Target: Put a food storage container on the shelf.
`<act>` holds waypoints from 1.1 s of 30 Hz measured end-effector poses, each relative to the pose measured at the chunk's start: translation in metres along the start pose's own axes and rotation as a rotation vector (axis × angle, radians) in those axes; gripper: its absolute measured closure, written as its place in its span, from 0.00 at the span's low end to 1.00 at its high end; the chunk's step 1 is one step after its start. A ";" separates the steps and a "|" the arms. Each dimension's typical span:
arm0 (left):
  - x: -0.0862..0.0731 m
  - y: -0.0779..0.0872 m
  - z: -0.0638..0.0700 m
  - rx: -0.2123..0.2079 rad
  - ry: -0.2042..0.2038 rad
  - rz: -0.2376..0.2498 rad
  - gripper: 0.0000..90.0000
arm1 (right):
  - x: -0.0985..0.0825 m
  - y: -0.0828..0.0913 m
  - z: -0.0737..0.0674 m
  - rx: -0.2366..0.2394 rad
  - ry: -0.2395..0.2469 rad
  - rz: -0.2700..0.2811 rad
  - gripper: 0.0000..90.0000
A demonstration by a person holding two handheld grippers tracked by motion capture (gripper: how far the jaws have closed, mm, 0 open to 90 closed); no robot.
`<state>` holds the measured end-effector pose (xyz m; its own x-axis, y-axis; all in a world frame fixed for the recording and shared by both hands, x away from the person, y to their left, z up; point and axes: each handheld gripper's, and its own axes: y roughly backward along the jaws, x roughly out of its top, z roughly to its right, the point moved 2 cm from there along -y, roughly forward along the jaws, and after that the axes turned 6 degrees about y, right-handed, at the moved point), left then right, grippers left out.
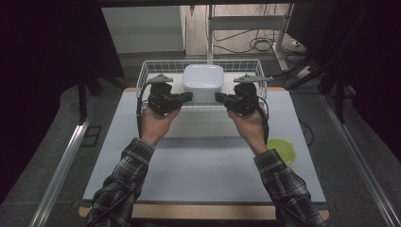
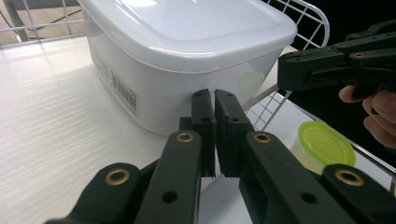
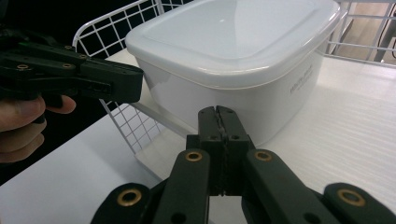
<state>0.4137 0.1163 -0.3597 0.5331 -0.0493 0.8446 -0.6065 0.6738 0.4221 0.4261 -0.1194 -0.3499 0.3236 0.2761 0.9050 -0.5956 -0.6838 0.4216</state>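
A white tub with a white lid stands inside a white wire basket at the far side of the table. My left gripper points at the tub's near left corner and my right gripper at its near right corner, each held in a hand. In the left gripper view the black jaws are shut with nothing between them, just short of the tub's wall. In the right gripper view the jaws are likewise shut and empty, close to the tub. I cannot tell whether either tip touches it.
A small round container with a lime-green lid sits on the white table near its right edge, also seen as the green lid. The basket's wire rim runs low around the tub. Dark curtains and floor rails flank the table.
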 end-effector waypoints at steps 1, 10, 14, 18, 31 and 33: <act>0.000 0.000 0.000 -0.001 0.000 0.001 0.97 | 0.000 0.000 0.000 -0.002 -0.002 -0.001 0.99; -0.009 0.009 0.009 -0.026 -0.027 0.003 0.94 | -0.002 0.003 -0.001 0.011 0.000 0.006 0.99; -0.020 0.018 0.015 -0.045 -0.054 0.003 0.85 | -0.011 0.010 -0.007 0.037 0.011 0.004 0.95; -0.036 0.026 0.021 -0.036 -0.086 -0.003 0.77 | -0.022 0.018 -0.014 0.053 0.029 -0.006 0.89; -0.088 0.043 0.037 -0.045 -0.123 -0.030 0.57 | -0.071 0.037 -0.030 0.089 0.040 -0.037 0.69; -0.095 0.045 0.039 -0.034 -0.136 -0.031 0.54 | -0.078 0.039 -0.032 0.084 0.043 -0.044 0.67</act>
<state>0.3128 0.1226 -0.4079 0.4652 -0.1680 0.8691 -0.5695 0.6949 0.4391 0.3538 -0.1457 -0.4020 0.3152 0.3343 0.8882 -0.5173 -0.7241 0.4561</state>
